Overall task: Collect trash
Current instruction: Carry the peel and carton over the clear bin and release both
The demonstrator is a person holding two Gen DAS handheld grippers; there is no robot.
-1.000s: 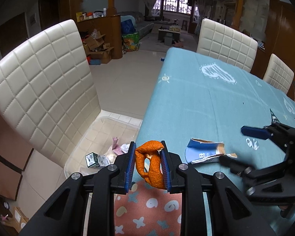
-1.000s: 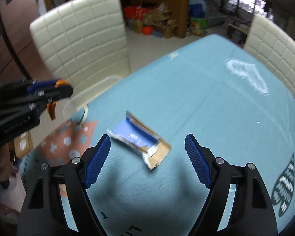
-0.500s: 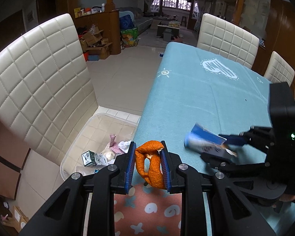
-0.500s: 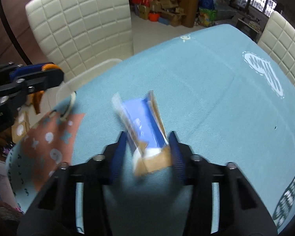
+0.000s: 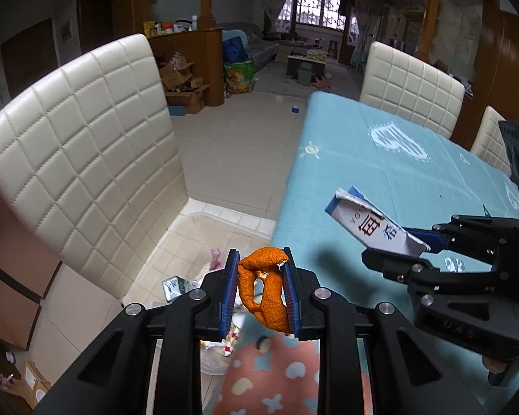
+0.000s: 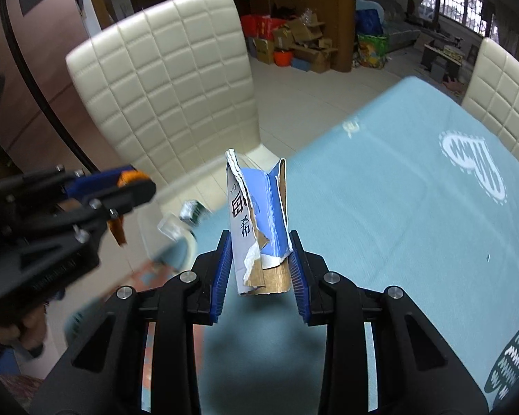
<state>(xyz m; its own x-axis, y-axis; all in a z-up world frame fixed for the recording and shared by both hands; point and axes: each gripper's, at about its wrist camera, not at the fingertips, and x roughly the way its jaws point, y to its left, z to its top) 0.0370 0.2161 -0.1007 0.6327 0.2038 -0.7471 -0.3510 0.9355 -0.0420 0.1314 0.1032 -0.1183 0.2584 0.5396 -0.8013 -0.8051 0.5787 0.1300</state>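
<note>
- Table with light blue patterned tablecloth (image 6: 398, 207): the part of the cloth in both views carries no loose trash. The near corner and far right edge are cut off or hidden by the grippers, so full clearance cannot be confirmed.
- White quilted leather dining chair (image 5: 86, 159): it stands beside the table's near corner, with the bin on its seat.
- Clear plastic bin (image 5: 204, 238): it sits on the chair seat, below and ahead of the left gripper. It already holds several discarded items, among them a pink scrap and a small printed carton. Some collection is judged done.
- Right gripper (image 6: 259, 269): its jaws are closed to a narrow gap, clamping the torn blue and white cardboard carton (image 6: 256, 221) upright between the blue pads. The carton is lifted clear of the cloth, above the table's near corner. It is not yet over the bin.
- Left gripper (image 5: 261, 294): its jaws are pinched nearly together on a curled strip of orange peel (image 5: 263, 290). The peel hangs above the table's edge, close to the bin's rim.
- Remaining work, as judged: both held pieces are picked up but not deposited. Each needs carrying over the bin and releasing, the peel having the shorter trip.
</note>
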